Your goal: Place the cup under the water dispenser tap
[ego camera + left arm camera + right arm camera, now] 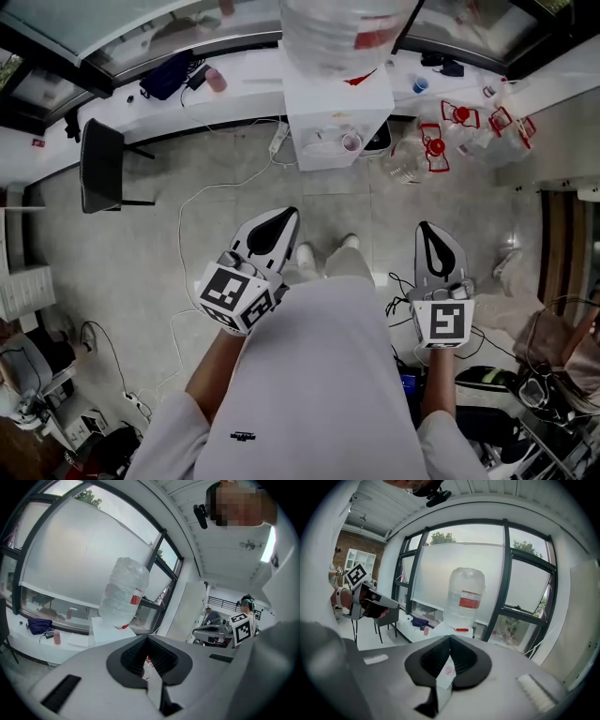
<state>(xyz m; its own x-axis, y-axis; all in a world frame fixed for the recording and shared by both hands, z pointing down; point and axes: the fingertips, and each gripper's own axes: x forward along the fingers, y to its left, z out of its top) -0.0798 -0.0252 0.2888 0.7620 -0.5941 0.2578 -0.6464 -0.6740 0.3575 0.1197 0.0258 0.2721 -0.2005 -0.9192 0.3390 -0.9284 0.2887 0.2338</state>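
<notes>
A white water dispenser [333, 103] with a clear bottle [337, 33] on top stands ahead of me against the window counter. A small pink cup [352, 142] sits in the dispenser's tap recess. In the right gripper view the same cup [449, 669] shows through the jaw gap. My left gripper [281, 219] and right gripper [429, 230] hang over the floor in front of the person's body, well short of the dispenser. Both are shut with nothing between the jaws. The bottle [124, 592] fills the middle of the left gripper view.
A black chair [101, 167] stands at the left. White cables [187, 216] trail across the floor. Several empty bottles with red handles [441, 141] lie right of the dispenser. A dark blue bag [169, 75] and a pink bottle [217, 81] rest on the counter.
</notes>
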